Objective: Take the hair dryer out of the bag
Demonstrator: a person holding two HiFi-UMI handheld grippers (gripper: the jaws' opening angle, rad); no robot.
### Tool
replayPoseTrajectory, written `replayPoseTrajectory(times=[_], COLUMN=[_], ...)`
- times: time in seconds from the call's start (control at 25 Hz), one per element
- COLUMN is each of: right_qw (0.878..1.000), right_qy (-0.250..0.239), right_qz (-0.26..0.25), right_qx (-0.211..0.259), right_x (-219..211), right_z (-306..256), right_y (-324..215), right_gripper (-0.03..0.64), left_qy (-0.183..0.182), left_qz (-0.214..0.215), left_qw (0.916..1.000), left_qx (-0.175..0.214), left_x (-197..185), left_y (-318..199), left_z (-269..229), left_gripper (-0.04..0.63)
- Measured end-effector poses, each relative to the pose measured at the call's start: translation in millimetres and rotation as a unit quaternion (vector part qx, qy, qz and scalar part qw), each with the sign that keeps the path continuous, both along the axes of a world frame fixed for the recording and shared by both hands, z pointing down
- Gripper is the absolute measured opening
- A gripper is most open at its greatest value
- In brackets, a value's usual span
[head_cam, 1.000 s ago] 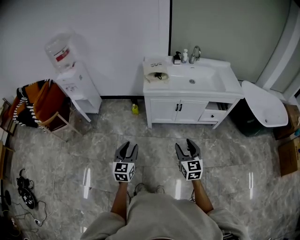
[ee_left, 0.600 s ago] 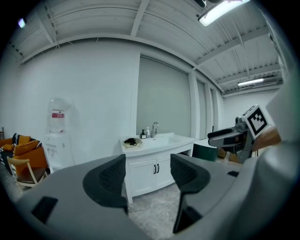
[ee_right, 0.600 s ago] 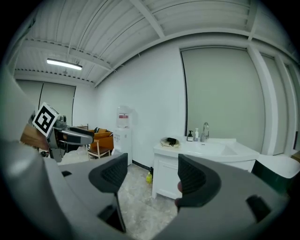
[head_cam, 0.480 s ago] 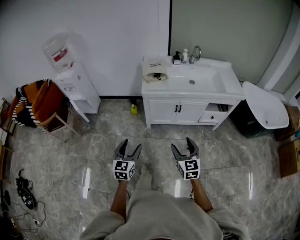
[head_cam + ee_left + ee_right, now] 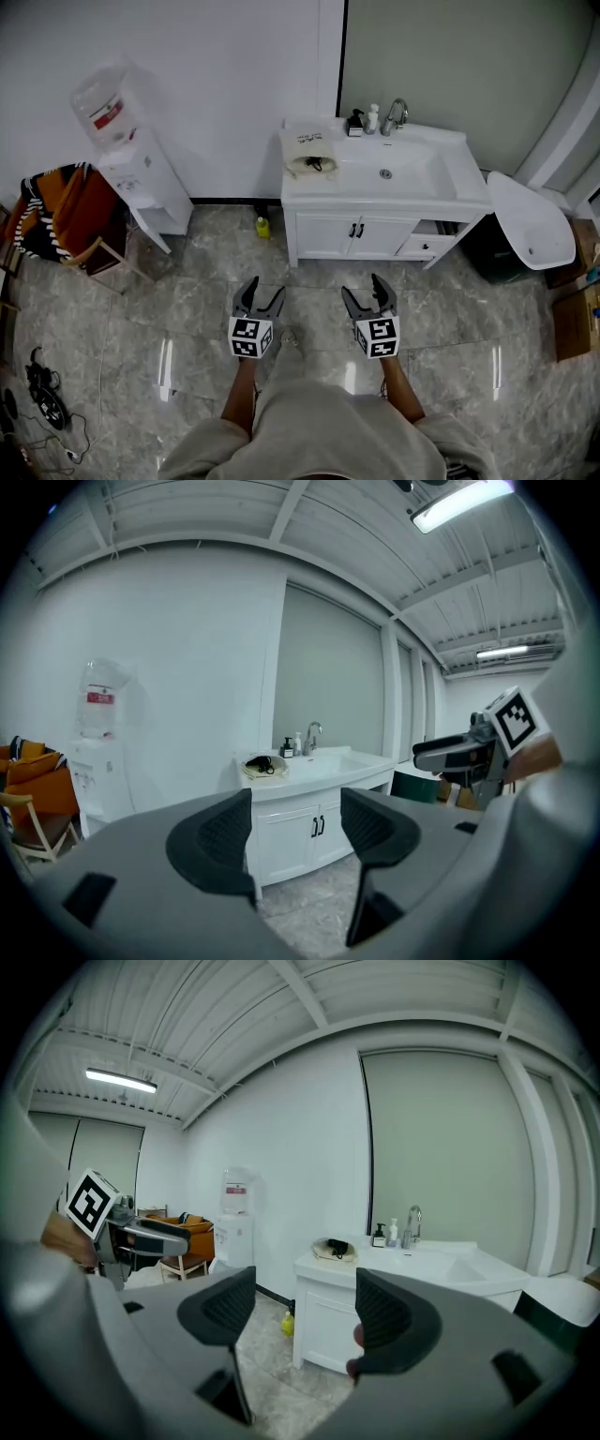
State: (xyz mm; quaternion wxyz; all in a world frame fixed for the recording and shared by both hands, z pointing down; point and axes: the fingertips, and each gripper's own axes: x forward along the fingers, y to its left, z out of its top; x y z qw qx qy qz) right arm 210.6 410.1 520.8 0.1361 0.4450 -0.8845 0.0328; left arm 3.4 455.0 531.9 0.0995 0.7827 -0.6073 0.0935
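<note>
Vanity (image 5: 323,230), bag (image 5: 302,150) far beyond left tongs (image 5: 263,289), right tongs (image 5: 362,287)

Head view high, steeply down over left gripper (image 5: 262,287) and right gripper (image 5: 362,286), both gripper views low, almost level, facing the sink vanity (image 5: 323,230) well ahead, vanity shared by all three.

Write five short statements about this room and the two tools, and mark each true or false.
1. The cream cloth bag lies on the white vanity counter. True.
2. The left tool grips the bag. False: its jaws, just opened, stand apart and empty.
3. The right tool is open. True; its jaws have just opened.
4. The small yellow bottle stands on the counter. False: it stands on the floor beside the vanity.
5. The white water dispenser stands left of the vanity. True.
</note>
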Motion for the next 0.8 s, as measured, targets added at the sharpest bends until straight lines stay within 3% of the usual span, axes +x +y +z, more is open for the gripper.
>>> replayPoseTrajectory(times=[0.8], right_qw=[0.999], right_qy=[0.014], right_qz=[0.033], right_qx=[-0.002], right_x=[-106], right_z=[-18], right_y=[-179], right_gripper=[0.310], left_qy=[0.011], left_qz=[0.039], left_qw=[0.9992], left_qx=[0.005], left_x=[-102], left_y=[-199], left_z=[-18], left_gripper=[0.276])
